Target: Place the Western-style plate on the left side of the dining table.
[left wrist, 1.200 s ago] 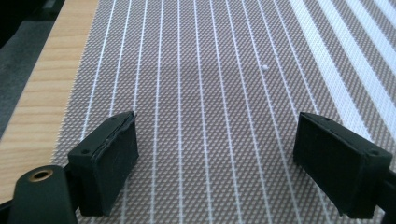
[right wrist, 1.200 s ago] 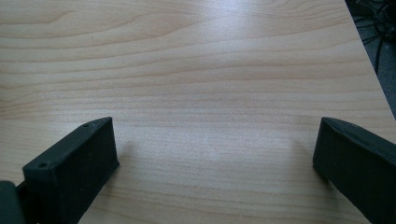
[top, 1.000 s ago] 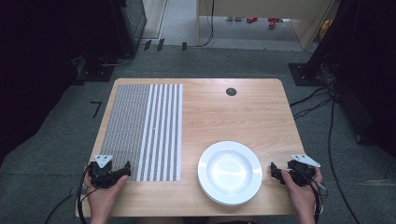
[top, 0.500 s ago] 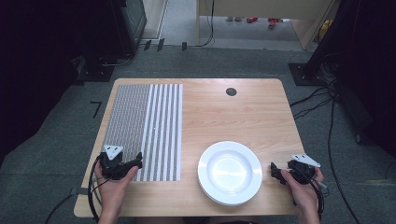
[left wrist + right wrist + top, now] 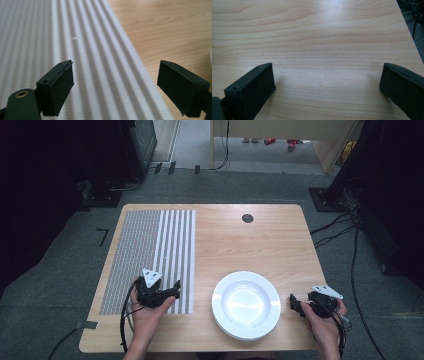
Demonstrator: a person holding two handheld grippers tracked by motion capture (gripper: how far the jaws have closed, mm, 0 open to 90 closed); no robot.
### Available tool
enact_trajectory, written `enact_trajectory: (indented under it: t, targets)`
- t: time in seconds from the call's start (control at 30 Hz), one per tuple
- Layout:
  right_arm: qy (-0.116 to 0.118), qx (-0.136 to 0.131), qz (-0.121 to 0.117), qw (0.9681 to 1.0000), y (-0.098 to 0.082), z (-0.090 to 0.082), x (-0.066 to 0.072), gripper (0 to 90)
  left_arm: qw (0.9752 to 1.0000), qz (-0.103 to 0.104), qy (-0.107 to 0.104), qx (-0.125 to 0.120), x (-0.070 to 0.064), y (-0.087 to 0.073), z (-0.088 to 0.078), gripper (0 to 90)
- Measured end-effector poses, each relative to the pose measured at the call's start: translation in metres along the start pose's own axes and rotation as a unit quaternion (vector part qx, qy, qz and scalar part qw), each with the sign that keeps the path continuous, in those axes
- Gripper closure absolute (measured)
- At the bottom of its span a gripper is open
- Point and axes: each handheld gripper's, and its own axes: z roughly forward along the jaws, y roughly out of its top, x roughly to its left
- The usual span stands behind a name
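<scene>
Wooden table [image 5: 260, 240] down there, white plate [image 5: 245, 304] at its near edge between both wide-open, empty tools, right gripper [image 5: 298, 305] just beside its rim, left gripper [image 5: 172, 289] over the striped mat [image 5: 150, 240]

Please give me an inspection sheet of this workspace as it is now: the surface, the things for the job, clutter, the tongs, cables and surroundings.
Surface: wooden table, with a round black spot near the far edge.
Job's things: striped mat flat on the table's left part; white plates, stacked and empty, near the front edge.
Clutter: a tiny white speck on the mat.
Tongs: left tongs open over the mat's near right corner; right tongs open, beside the plates and apart from them; both hold nothing.
Cables: black cables on the floor to the right; each pair of tongs trails one.
Surroundings: grey carpet floor, dark equipment at both sides.
</scene>
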Motion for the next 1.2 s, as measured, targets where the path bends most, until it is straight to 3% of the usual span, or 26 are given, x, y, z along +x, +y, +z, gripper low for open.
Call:
enact_trajectory:
  t: [0.17, 0.3, 0.4, 0.47, 0.57, 0.73, 0.87, 1.0, 1.2]
  targets:
    - [0.003, 0.003, -0.004, 1.0000, 0.000, -0.001, -0.001, 0.0, 0.9991, 0.011, -0.040, 0.004, -0.021, -0.002, 0.006, 13.8]
    - [0.000, 0.010, -0.001, 0.9999, 0.002, -0.002, 0.000, 0.4, 0.9977, -0.007, -0.067, 0.006, -0.030, -0.003, 0.008, 13.9]
    - [0.006, 0.002, 0.006, 1.0000, 0.004, -0.005, 0.002, 0.6, 0.9969, -0.005, -0.079, 0.007, -0.037, -0.005, 0.007, 14.0]
    - [0.009, -0.014, 0.008, 0.9998, 0.007, -0.011, 0.005, 5.8, 0.9965, 0.002, -0.084, 0.010, -0.044, -0.007, 0.008, 14.0]
    - [-0.005, -0.044, 0.007, 0.9990, 0.009, -0.019, 0.014, 15.0, 0.9957, 0.010, -0.091, 0.014, -0.054, -0.010, 0.008, 14.2]
    - [0.005, -0.071, 0.007, 0.9974, 0.011, -0.030, 0.026, 18.5, 0.9938, 0.020, -0.107, 0.025, -0.065, -0.015, 0.010, 14.3]
    - [-0.002, -0.077, 0.031, 0.9965, 0.012, -0.036, 0.031, 31.5, 0.9930, 0.018, -0.114, 0.028, -0.071, -0.017, 0.010, 15.4]
    - [0.024, -0.102, 0.030, 0.9940, 0.013, -0.043, 0.038, 44.6, 0.9926, 0.018, -0.117, 0.026, -0.077, -0.020, 0.010, 18.8]
    - [0.116, -0.115, 0.039, 0.9858, 0.013, -0.048, 0.043, 62.6, 0.9895, 0.008, -0.141, 0.031, -0.080, -0.024, 0.012, 28.2]
